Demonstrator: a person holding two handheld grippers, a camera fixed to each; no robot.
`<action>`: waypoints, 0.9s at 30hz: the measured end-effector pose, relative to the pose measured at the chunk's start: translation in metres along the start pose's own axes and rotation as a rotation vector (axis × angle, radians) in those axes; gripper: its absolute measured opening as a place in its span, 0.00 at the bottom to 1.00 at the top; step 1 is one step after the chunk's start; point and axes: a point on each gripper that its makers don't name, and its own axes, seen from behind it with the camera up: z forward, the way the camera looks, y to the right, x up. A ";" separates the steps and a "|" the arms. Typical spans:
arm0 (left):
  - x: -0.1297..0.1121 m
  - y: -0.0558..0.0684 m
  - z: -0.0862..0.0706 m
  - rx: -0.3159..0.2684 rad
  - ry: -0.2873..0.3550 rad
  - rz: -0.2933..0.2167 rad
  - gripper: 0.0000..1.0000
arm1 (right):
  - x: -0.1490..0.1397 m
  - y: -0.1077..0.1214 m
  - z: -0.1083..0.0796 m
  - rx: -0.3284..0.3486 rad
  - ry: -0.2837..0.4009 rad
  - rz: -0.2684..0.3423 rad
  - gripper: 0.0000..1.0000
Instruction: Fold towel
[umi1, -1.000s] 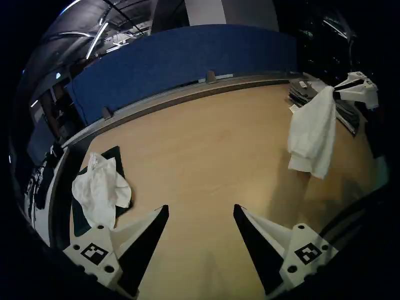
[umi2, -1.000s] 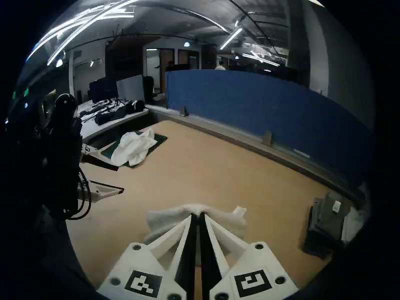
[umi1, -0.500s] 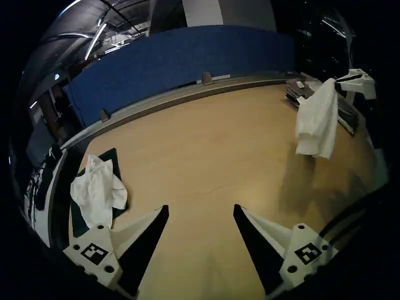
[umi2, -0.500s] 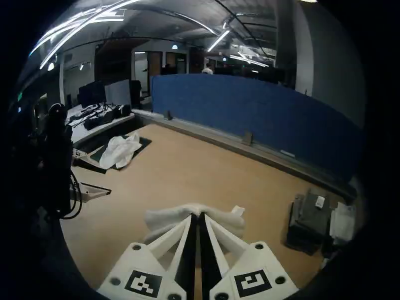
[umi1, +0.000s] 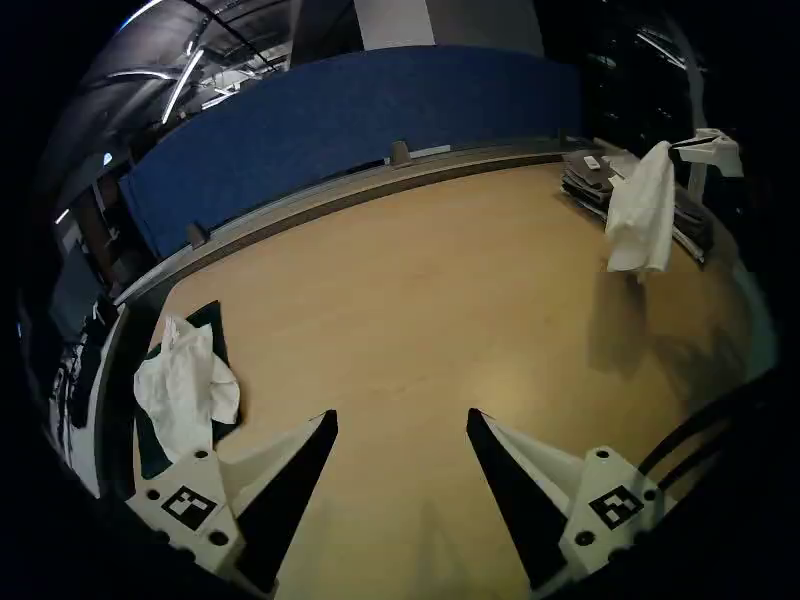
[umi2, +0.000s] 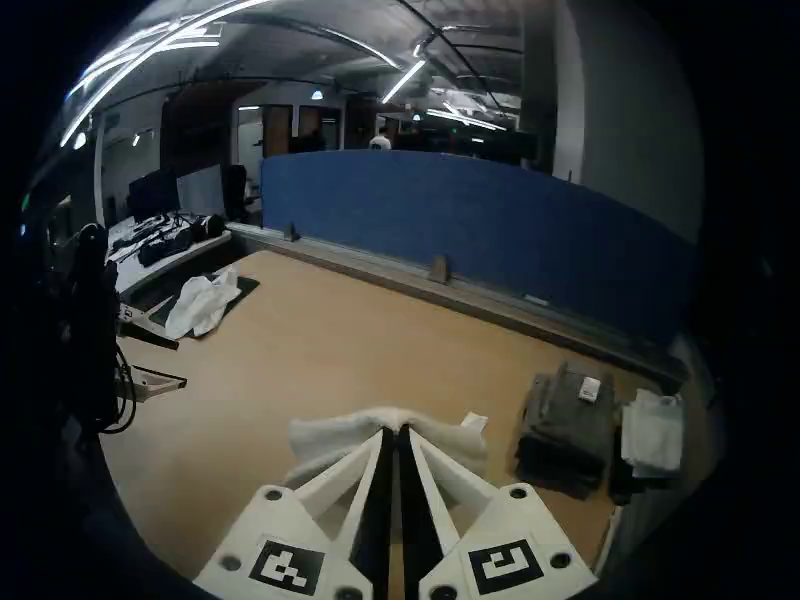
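white towel (umi2: 330, 435) hangs pinched between the closed fingers of the right gripper (umi2: 398, 432), lifted above the wooden table (umi1: 430, 280) near a stack of grey folded cloths (umi2: 565, 425). left gripper (umi1: 400, 416) hovers low over the table, fingers spread wide and empty.

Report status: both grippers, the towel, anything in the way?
Right gripper shut on white cloth towel, hanging above light wooden table. Left gripper open, empty. Stack of folded grey cloths close by on table.
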 end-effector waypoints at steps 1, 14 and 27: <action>0.001 0.001 0.001 -0.001 0.000 0.002 0.96 | -0.001 0.005 -0.001 -0.007 -0.001 0.001 0.03; 0.000 0.011 0.006 -0.002 -0.013 0.016 0.96 | -0.008 0.073 -0.005 -0.084 -0.005 0.028 0.04; -0.002 0.012 0.007 0.005 -0.024 0.019 0.96 | -0.017 0.101 0.006 -0.104 -0.022 0.027 0.03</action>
